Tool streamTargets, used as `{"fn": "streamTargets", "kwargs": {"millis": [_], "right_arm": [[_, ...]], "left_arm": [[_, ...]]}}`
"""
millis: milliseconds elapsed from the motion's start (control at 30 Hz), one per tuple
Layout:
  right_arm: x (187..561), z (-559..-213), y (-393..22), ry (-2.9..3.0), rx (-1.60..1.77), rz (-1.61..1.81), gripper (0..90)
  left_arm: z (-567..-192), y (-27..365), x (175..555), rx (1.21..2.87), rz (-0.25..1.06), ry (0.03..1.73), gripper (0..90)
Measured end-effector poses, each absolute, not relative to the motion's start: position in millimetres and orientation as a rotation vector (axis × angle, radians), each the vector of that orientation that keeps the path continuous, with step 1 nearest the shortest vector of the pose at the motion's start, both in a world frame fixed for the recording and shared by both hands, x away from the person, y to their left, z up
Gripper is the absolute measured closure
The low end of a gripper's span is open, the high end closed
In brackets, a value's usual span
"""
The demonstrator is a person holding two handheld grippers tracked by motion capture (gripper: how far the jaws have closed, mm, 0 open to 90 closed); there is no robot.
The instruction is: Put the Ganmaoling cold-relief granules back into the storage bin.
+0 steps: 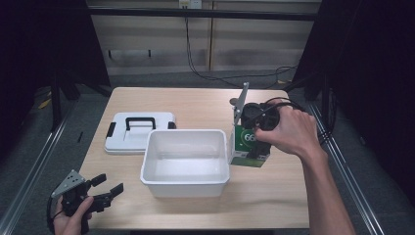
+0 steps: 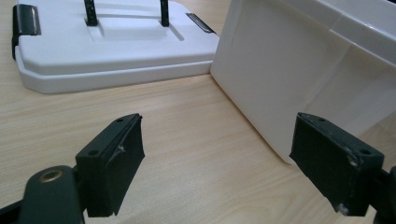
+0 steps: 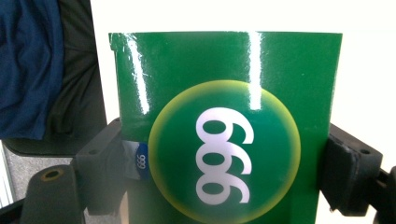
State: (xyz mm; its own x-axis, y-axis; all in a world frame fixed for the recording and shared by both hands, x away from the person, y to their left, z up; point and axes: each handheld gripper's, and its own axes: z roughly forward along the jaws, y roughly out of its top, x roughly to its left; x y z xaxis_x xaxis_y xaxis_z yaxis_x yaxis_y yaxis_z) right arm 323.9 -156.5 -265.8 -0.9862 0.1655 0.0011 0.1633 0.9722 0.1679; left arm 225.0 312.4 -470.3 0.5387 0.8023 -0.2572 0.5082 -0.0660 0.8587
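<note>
right claw (image 1: 255, 134) clamped on green box (image 1: 248, 143) beside white tub (image 1: 185, 161) | left claw (image 1: 105, 188) wide open, empty, over tabletop (image 1: 205, 105) | lid (image 1: 139, 132) off, box likely still to go in

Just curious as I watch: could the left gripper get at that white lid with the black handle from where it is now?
Probably yes. The left gripper is open, and bare table lies between it and the lid; the white bin sits off to the side.
</note>
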Motion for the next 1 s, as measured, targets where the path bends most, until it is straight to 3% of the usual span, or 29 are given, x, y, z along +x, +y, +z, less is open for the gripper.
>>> {"fn": "streamTargets", "kwargs": {"millis": [1000], "right_arm": [[341, -275, -92, 3.162, 0.175, 0.228, 16.4]], "left_arm": [[-470, 312, 225, 1.716, 0.345, 1.108, 16.7]]}}
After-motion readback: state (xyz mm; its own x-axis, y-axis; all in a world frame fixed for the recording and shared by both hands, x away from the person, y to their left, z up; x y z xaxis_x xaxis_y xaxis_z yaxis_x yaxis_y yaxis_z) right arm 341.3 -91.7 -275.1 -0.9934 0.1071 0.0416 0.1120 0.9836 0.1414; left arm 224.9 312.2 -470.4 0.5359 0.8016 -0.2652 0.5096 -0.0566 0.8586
